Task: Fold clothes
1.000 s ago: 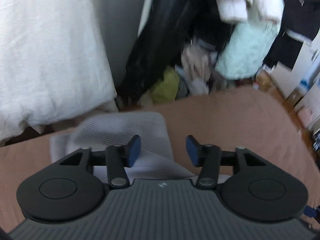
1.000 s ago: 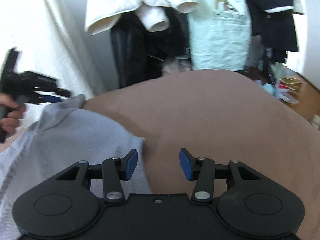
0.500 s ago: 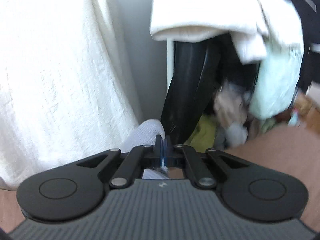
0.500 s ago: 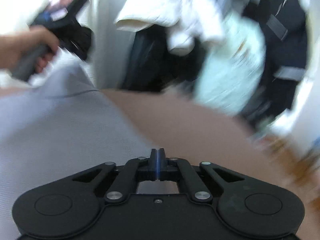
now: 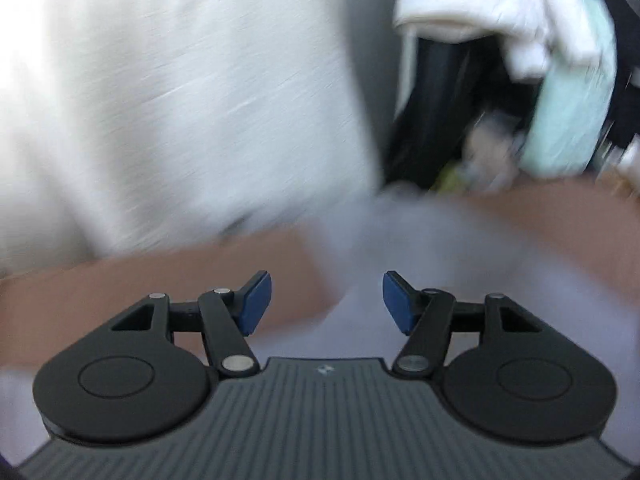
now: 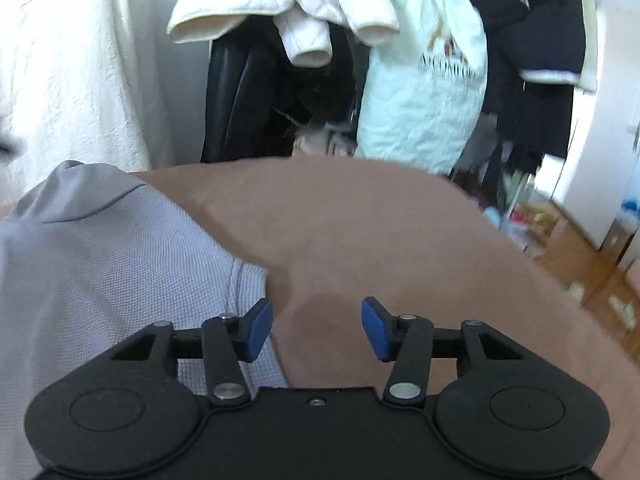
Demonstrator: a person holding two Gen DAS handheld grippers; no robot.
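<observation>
A brown bed [image 6: 400, 240] fills the middle and lower part of the right wrist view and shows as a blurred brown band [image 5: 140, 280] across the middle of the left wrist view. A white curtain [image 6: 72, 72] hangs in the upper left of both views, smeared by motion in the left one [image 5: 180, 92]. Behind the bed, across the top of the right view, clothes hang in a row: a white jacket [image 6: 288, 4] at top centre, a black garment [image 6: 240, 96] below it, a pale mint top [image 6: 424, 92] to its right and a dark coat [image 6: 536, 36] at the upper right. A wooden floor [image 6: 592, 272] with small clutter shows at the right edge.

The grey shirt [image 6: 100, 260] lies on the bed at the left of the right view, its hem edge just beside that gripper's left fingertip. In the left view it is a pale blur [image 5: 440, 248] at centre right.

The right hand-held gripper [image 6: 317, 330] is spread wide over bare bed, holding nothing. The left hand-held gripper [image 5: 327, 303] is likewise spread apart and empty, above the shirt's edge.
</observation>
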